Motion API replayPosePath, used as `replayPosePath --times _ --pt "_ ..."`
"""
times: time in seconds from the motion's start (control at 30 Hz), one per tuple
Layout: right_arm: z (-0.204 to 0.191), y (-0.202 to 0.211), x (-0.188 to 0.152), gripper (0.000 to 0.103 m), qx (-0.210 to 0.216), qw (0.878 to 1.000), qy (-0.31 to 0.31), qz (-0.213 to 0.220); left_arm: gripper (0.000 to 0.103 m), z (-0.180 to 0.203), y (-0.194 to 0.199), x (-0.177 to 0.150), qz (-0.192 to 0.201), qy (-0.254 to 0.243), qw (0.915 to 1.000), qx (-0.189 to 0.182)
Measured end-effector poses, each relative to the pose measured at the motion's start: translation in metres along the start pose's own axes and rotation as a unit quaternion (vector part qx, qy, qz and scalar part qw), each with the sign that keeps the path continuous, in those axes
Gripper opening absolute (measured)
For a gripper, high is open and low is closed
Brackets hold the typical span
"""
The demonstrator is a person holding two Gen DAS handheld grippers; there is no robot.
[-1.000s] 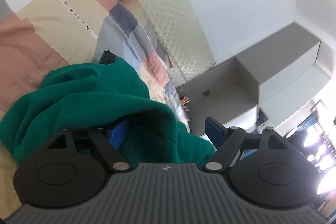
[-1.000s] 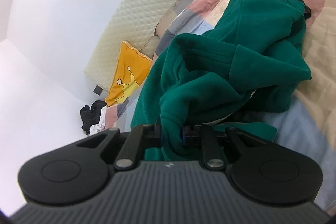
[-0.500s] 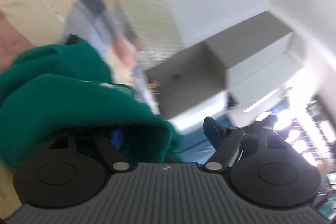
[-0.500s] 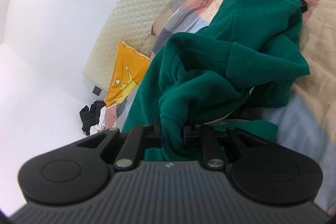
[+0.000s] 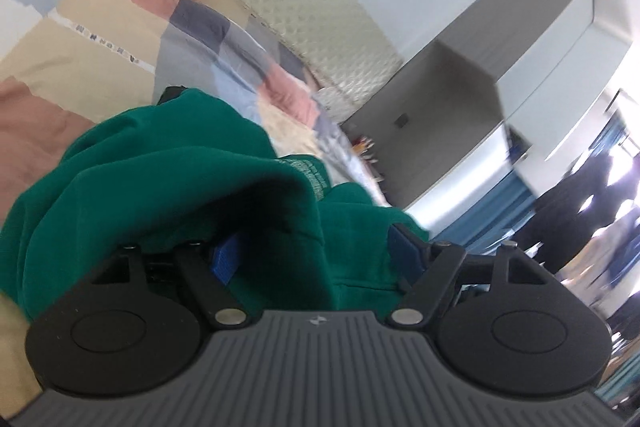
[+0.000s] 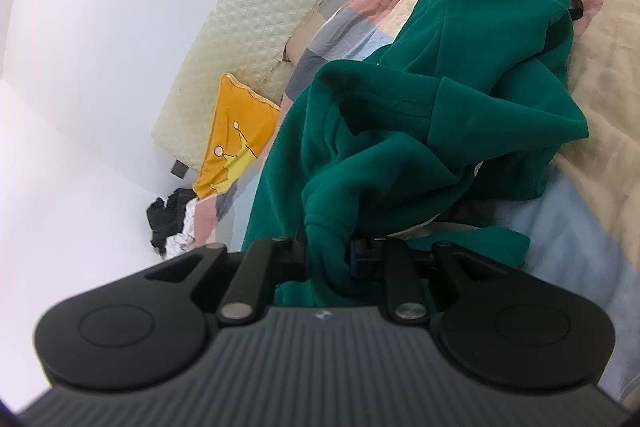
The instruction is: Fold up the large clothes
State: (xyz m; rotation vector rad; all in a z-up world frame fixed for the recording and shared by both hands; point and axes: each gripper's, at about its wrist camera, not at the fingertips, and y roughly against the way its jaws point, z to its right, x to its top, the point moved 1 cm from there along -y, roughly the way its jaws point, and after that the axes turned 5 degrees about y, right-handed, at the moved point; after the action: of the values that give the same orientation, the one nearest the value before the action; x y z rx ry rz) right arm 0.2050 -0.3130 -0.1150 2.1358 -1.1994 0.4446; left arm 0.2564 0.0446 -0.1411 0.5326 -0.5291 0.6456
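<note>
Right gripper (image 6: 328,259): closed tight on a bunched edge of the green sweatshirt (image 6: 432,131).
Left gripper (image 5: 312,255): fingers spread wide, cloth draped between them, nothing pinched.
Garment: crumpled on the patchwork bed (image 6: 600,39), running away from both grippers toward the quilted headboard (image 6: 280,7).
Nearer hand: the right already holds; the left likely needs a matching edge.
</note>
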Motion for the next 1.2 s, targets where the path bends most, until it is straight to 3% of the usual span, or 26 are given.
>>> replayPosePath --times 0.07,0.1,0.13,0.2,0.23,0.27,0.5,0.6,0.7,0.73,0.83,1.0,1.1,1.2 --pt "-0.001 -0.003 0.000 0.024 -0.006 1.000 0.006 -0.004 0.074 0.003 -0.013 0.000 0.001 -0.012 0.9996 0.024" --pt "-0.001 -0.004 -0.001 0.026 -0.008 1.000 0.008 -0.005 0.066 0.002 -0.019 0.000 -0.002 -0.015 0.9990 0.043" --pt "0.000 -0.005 0.000 0.033 -0.012 1.000 0.008 -0.006 0.061 0.001 -0.022 0.001 -0.003 -0.016 0.9981 0.060" --pt "0.005 -0.007 0.001 0.055 -0.018 1.000 0.000 -0.005 0.032 -0.004 -0.031 0.003 -0.013 -0.010 0.9952 0.096" --pt "0.007 -0.008 0.001 0.068 -0.021 1.000 -0.006 -0.005 0.028 -0.008 -0.034 0.005 -0.012 -0.001 0.9950 0.099" --pt "0.010 -0.009 0.002 0.072 -0.024 1.000 -0.011 -0.007 0.019 -0.014 -0.038 0.007 -0.008 0.012 0.9950 0.099" --pt "0.013 -0.021 0.001 0.072 -0.057 0.998 0.004 -0.025 0.013 -0.008 -0.015 0.010 0.029 0.024 0.9956 0.086" --pt "0.013 -0.030 -0.001 0.070 -0.048 0.998 0.001 -0.033 0.012 0.002 0.009 0.008 0.048 0.034 0.9960 0.066" --pt "0.014 -0.035 -0.003 0.043 -0.024 0.999 -0.013 -0.038 0.012 0.006 0.024 0.007 0.065 0.042 0.9955 0.055" --pt "0.011 -0.034 -0.003 0.027 -0.017 0.999 -0.005 -0.033 0.012 0.008 0.029 0.007 0.072 0.041 0.9953 0.050" --pt "0.000 -0.025 -0.001 0.017 0.015 1.000 0.018 -0.012 0.012 0.016 0.043 0.007 0.089 0.038 0.9945 0.040" --pt "-0.021 0.013 0.004 0.015 0.094 0.993 0.049 0.054 0.012 0.037 0.079 0.013 0.121 0.029 0.9921 0.014" --pt "-0.041 0.043 0.012 0.014 0.145 0.981 0.070 0.110 0.012 0.057 0.103 0.014 0.143 0.017 0.9896 -0.008" --pt "-0.068 0.066 0.015 0.014 0.168 0.972 0.100 0.129 0.011 0.079 0.130 0.019 0.165 0.006 0.9861 -0.018"
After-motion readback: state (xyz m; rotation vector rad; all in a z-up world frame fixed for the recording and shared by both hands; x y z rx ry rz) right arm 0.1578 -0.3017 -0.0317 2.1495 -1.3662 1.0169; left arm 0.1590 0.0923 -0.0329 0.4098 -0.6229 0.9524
